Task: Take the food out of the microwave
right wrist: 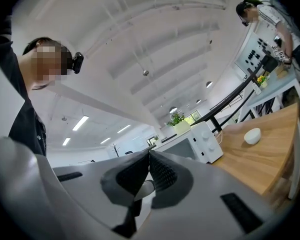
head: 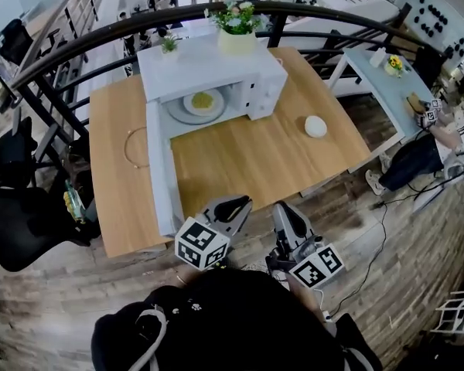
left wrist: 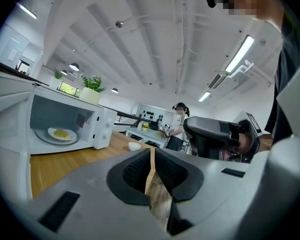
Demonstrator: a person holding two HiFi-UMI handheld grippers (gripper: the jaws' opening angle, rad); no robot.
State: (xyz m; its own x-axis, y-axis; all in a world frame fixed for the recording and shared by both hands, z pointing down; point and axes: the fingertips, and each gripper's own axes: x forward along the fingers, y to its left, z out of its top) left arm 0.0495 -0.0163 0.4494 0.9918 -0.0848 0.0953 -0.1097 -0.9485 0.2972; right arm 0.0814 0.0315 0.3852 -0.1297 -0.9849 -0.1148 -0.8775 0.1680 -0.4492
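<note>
Bright even ceiling strip lighting, soft shadows, strong fisheye distortion, dark vignetted corners

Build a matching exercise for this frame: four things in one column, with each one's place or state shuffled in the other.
Things:
1. plate of food
2. white bowl
3. potted plant
4. left tool

Place or state:
A. on top of the microwave
B. shut, nothing between its jaws
C. inside the microwave, whose door is open
D. on the tabletop, to the right of the microwave

Pairs: 1-C, 2-D, 3-A, 4-B
</note>
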